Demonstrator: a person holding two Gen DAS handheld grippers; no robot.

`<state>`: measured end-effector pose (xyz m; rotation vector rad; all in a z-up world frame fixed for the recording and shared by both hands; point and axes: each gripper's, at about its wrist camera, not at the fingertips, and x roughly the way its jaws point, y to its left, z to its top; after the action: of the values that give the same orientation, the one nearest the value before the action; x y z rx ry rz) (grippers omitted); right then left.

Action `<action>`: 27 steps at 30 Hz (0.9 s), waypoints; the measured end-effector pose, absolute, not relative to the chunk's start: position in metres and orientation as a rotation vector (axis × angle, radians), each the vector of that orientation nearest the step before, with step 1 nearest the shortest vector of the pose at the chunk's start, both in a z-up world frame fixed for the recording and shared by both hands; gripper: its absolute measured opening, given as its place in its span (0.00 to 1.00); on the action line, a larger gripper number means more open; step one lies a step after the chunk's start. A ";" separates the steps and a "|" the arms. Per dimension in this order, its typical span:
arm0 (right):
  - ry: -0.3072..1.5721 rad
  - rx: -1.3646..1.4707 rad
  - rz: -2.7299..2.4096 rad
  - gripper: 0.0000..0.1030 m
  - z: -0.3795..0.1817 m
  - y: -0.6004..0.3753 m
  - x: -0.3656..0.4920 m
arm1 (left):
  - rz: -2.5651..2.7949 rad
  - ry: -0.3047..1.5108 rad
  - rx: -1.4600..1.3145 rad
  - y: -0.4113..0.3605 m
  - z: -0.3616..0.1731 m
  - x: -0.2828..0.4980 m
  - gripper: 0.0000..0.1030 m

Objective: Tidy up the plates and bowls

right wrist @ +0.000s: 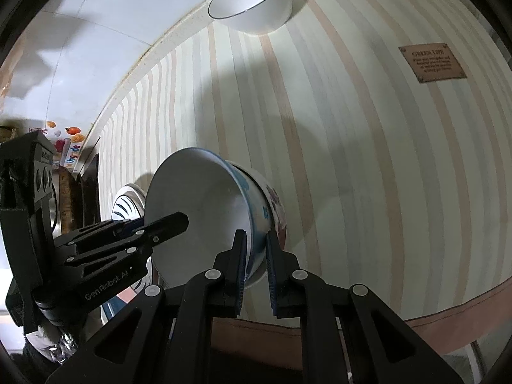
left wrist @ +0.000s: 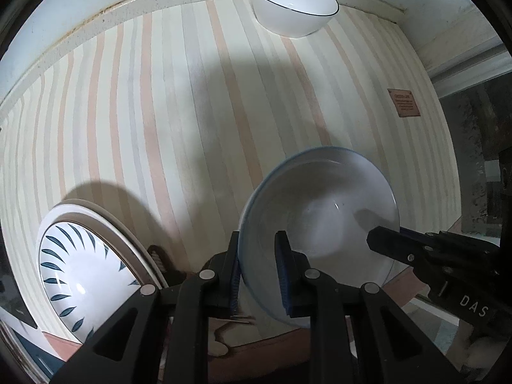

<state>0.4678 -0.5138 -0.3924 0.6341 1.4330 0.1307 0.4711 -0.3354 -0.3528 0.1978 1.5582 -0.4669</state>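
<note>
So right now both my claws have the same blue-rimmed bowl (left wrist: 320, 224): my left gripper (left wrist: 259, 272) pinches one side of the rim, my right gripper (right wrist: 256, 265) clamps the opposite side. It's tilted above the striped mat (left wrist: 176, 112), between the leaf-pattern plate (left wrist: 83, 275) and white bowl (left wrist: 294, 4).

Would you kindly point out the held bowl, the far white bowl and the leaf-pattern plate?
Held bowl (left wrist: 320, 220): left wrist view, on its inner wall.
White bowl (left wrist: 288, 19): left wrist view, on its outer side.
Leaf-pattern plate (left wrist: 83, 265): left wrist view, on its patterned face.
</note>
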 end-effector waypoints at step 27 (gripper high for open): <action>1.267 0.789 0.156 0.41 -0.345 -0.583 0.507 | -0.388 1.415 0.055 -0.341 -0.294 0.548 0.27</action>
<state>0.5072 -0.5829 -0.3449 0.7890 1.2666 0.1563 0.5477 -0.3407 -0.2937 0.0554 1.4148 -0.3884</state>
